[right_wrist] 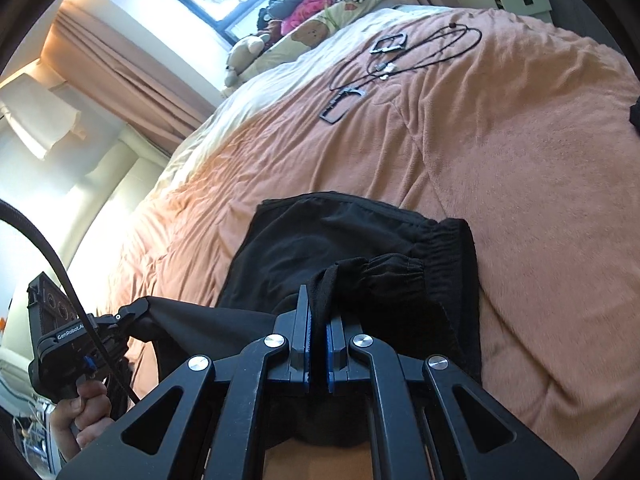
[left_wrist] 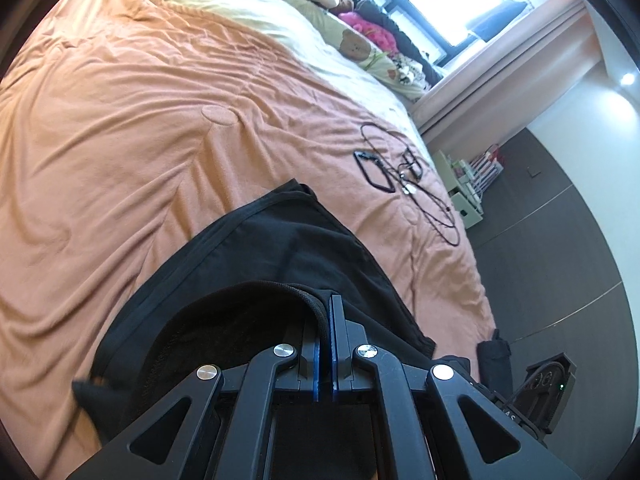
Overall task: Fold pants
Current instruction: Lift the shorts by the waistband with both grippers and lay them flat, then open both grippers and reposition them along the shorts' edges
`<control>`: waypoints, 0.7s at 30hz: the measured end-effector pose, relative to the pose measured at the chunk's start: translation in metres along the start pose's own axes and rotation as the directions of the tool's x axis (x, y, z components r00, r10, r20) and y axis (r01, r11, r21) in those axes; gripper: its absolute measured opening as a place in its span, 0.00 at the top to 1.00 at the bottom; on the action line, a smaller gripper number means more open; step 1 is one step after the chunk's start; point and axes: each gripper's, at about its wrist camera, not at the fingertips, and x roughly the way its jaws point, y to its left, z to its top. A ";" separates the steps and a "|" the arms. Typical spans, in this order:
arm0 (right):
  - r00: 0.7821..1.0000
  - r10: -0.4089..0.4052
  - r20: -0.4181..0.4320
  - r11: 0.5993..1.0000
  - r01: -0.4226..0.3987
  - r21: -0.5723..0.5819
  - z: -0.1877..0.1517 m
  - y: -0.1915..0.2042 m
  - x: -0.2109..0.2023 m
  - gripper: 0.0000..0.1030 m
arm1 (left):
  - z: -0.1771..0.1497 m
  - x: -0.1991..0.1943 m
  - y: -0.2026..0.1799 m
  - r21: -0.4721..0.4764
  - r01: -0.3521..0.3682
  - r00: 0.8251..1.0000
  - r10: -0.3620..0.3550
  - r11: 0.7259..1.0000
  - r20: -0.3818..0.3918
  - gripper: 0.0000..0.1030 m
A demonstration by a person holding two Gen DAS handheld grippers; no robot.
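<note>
The black pants (left_wrist: 288,248) lie partly folded on the orange bedspread (left_wrist: 120,140). My left gripper (left_wrist: 326,320) is shut on a black corded edge of the pants and holds it above the lower layer. In the right wrist view my right gripper (right_wrist: 318,312) is shut on a bunched cuff of the pants (right_wrist: 360,240), with the elastic waistband (right_wrist: 452,240) just beyond. The left gripper (right_wrist: 132,316) also shows at the lower left of the right wrist view, pinching the same cloth.
Black cables and frames (left_wrist: 404,176) lie on the bedspread further off; they also show in the right wrist view (right_wrist: 384,60). Plush toys and pillows (left_wrist: 352,20) line the window side. A pale shelf unit (left_wrist: 464,188) stands past the bed edge on dark floor.
</note>
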 end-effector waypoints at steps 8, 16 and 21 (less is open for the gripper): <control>0.993 -0.113 -0.045 0.994 0.113 0.002 0.009 -0.003 0.032 0.82 | 0.012 0.049 0.009 0.069 -0.160 0.983 0.166 0.985 -0.083 0.68; 0.986 -0.164 0.018 0.976 0.165 -0.141 -0.003 0.024 0.013 0.33 | 0.001 0.051 0.017 0.172 -0.217 0.969 0.233 0.961 -0.076 0.17; 0.984 -0.167 0.065 0.971 0.176 -0.164 -0.014 0.024 -0.005 0.27 | -0.017 0.054 0.020 0.221 -0.246 0.951 0.280 0.944 -0.134 0.03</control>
